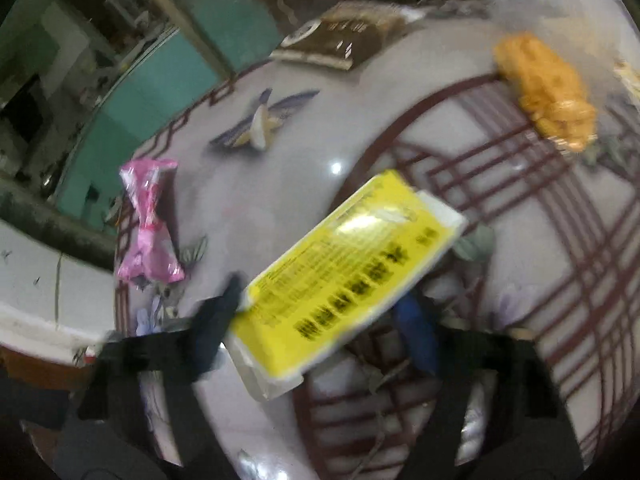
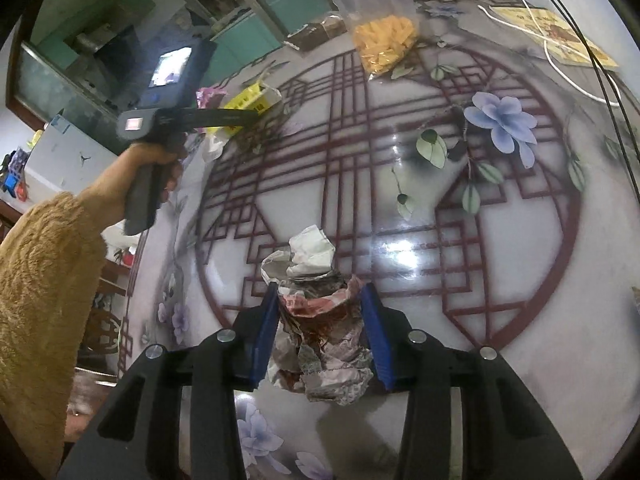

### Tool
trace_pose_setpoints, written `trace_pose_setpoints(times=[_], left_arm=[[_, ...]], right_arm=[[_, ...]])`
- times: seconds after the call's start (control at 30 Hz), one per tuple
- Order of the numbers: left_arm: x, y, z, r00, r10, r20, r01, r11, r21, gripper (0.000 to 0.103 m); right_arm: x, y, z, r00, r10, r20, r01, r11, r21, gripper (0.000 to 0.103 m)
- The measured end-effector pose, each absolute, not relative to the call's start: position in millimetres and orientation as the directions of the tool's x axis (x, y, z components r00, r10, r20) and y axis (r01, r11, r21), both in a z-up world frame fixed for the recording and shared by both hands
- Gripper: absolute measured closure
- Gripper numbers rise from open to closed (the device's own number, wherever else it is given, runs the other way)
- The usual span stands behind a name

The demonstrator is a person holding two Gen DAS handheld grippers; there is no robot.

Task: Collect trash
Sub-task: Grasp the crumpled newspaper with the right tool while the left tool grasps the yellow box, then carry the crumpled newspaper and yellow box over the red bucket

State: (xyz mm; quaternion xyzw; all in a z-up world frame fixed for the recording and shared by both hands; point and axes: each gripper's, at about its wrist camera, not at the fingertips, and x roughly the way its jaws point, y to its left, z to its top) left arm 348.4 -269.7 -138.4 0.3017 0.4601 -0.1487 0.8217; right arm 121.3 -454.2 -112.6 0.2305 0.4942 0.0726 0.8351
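While the round, glossy worktop (image 2: 520, 240) with its dark red lattice ring and printed blue flowers fills both views, a person's arm in a fuzzy tan sleeve (image 2: 40, 280) comes in from the left edge. The hand (image 2: 160, 164) at its end is wrapped around the grey handle of the left claw (image 1: 320, 292). Near the far edge lies a clear plastic bag of orange snacks (image 2: 384, 40), its open top standing up. Just left of it, also at the far edge, sits a dark brown book or box (image 1: 340, 36).

A yellow packet (image 1: 344, 276) with black print lies tilted between the fingers of the left claw, towards the left edge of the worktop. The left finger touches one corner of it and the other finger sits close to its opposite side. The view is blurred, and I cannot tell whether the pads are actually pressing on it.

The right claw (image 2: 320, 292) is closed on a wad of crumpled paper (image 2: 320, 320), red, grey and white, with a blue pad pressed against each side. The wad is at the near side of the red ring.

A twisted pink wrapper (image 1: 150, 224) lies apart from the packet, right by the left edge.
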Motion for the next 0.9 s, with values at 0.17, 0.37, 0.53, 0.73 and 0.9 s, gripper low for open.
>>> trace_pose_setpoints(times=[0.17, 0.37, 0.53, 0.73, 0.9], left_arm=[[335, -255, -121, 0.518, -0.033, -0.855, 0.476, 0.842, 0.255, 0.075], [281, -239, -91, 0.509, -0.119, -0.852, 0.504, 0.844, 0.183, 0.077], [220, -224, -64, 0.505, -0.188, -0.843, 0.540, 0.830, 0.138, 0.077], [142, -199, -43, 0.524, -0.229, -0.820, 0.585, 0.796, 0.152, 0.077], [96, -164, -38, 0.542, -0.215, -0.812, 0.562, 0.811, 0.160, 0.077]], right_arm=[[121, -452, -109, 0.510, 0.341, -0.790, 0.092, 0.891, 0.444, 0.063], [118, -455, -101, 0.540, 0.318, -0.779, 0.108, 0.892, 0.439, 0.063], [116, -448, -96, 0.549, 0.320, -0.772, 0.092, 0.895, 0.437, 0.063], [114, -434, -99, 0.535, 0.318, -0.783, 0.086, 0.901, 0.425, 0.063], [107, -412, -92, 0.538, 0.299, -0.788, 0.042, 0.924, 0.379, 0.063]])
